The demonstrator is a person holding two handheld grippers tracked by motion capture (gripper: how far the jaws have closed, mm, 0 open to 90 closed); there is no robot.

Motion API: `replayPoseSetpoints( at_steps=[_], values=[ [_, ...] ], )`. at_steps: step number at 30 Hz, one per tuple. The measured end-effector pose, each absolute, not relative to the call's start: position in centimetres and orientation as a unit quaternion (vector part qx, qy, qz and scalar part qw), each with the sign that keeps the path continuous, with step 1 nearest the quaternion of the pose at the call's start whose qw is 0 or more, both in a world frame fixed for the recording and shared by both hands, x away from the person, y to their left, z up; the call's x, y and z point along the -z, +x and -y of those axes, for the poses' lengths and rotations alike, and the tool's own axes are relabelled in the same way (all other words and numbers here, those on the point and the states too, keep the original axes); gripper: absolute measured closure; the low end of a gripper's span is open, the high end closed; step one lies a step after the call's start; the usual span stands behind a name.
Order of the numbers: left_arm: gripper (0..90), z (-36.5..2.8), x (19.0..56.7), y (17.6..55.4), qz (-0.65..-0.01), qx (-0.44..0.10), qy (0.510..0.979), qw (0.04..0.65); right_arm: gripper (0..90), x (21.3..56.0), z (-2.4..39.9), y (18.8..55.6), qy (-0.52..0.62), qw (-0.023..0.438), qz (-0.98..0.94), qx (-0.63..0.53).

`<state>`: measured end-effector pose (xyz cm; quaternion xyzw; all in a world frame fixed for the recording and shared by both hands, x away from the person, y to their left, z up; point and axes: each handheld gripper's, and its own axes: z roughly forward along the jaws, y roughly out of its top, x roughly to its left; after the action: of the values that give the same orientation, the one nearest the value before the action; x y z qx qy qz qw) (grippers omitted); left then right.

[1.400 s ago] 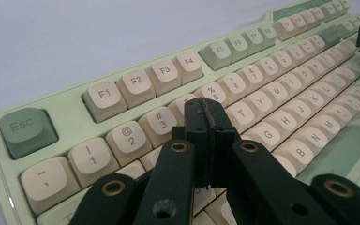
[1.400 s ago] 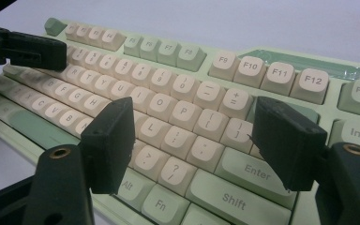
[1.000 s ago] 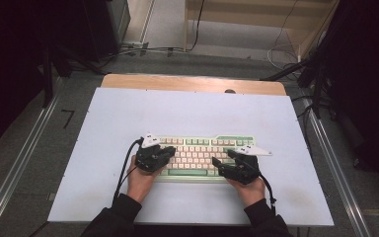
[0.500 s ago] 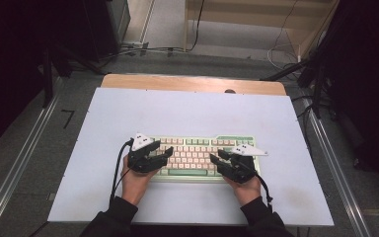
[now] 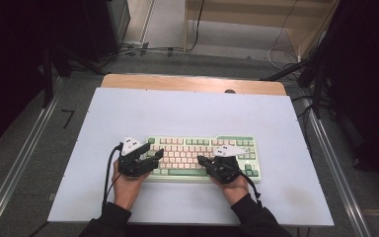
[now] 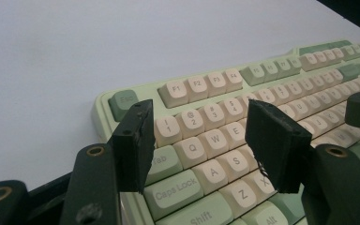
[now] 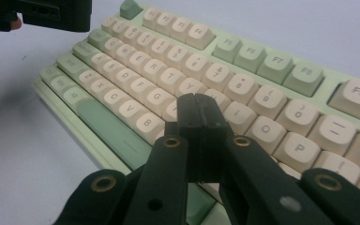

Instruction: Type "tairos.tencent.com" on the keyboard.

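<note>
In the high view we see our two hands at the bottom middle of the frame, each with a hand-held gripper over the near edge of the keyboard [image 5: 202, 157], which lies flat on the white counter [image 5: 187, 108] in the lower centre of the frame, its long side running left to right. The left hand-held gripper [image 5: 154, 157] sits over the keyboard's left end; in the left gripper view its jaws stand apart with nothing between them, hanging above the Tab, Q and A keys, with the keyboard [image 6: 262, 98] stretching away toward the upper right. The right hand-held gripper [image 5: 201, 161] is over the middle of the keyboard, pointing left; its jaws have just been closing and in the right gripper view they now meet pad against pad, empty, their tips [image 7: 198, 101] just above the letter keys in the middle rows. Farther off in that view, at the upper left, the left hand-held gripper [image 7: 51, 14] hovers past the keyboard's [image 7: 168, 65] corner.
</note>
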<state>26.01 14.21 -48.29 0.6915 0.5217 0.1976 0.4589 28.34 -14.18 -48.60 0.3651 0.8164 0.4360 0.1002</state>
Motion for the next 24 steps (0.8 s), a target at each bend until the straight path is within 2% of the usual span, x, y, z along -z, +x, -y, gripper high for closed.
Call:
replayPoseSetpoints(
  at_steps=[24],
  values=[
    [43.1, -14.4, 48.3, 25.8, -0.526, -0.198, 0.689, 0.457, 87.7, 49.4, 12.7, 28.2, 0.348, 0.091, -0.833, -0.420]
  ],
)
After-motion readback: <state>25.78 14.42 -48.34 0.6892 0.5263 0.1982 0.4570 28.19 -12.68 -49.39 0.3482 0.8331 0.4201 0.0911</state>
